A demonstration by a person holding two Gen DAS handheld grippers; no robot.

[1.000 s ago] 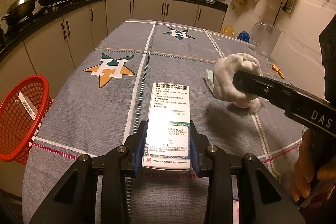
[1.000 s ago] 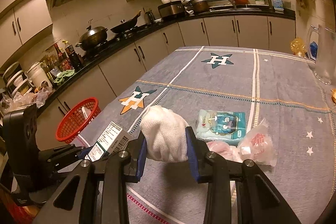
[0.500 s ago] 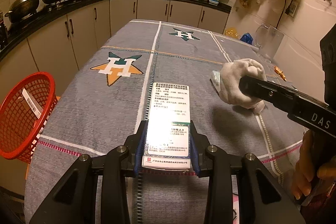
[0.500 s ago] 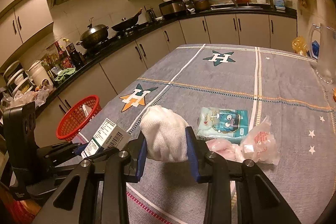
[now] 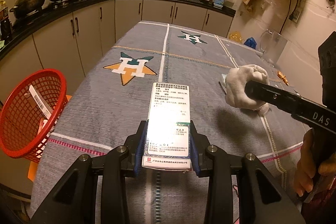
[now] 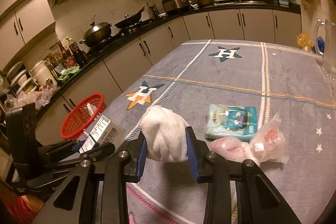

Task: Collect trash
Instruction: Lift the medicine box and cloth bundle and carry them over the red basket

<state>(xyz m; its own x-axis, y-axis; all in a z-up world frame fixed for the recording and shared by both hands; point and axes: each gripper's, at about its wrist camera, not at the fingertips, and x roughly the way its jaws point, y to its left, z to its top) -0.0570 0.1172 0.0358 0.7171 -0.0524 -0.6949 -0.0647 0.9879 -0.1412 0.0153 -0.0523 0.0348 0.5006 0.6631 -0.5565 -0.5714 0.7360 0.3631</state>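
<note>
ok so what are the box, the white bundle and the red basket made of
Box: glossy printed cardboard, likely; sharp edges, glare on its face.
White bundle: woven cloth or gauze, matte; a knit-like weave shows.
Red basket: moulded plastic, apparently; uniform open lattice, smooth rim.

A table covered by a grey cloth with pale grid lines and star emblems filled the centre of both views. In the right wrist view, a teal-and-white packet lay flat on the cloth at centre right, and a crumpled pink-and-clear plastic wrapper lay just below it, touching its lower edge. A clear glass pitcher stood at the table's far right edge in the left wrist view.
</note>
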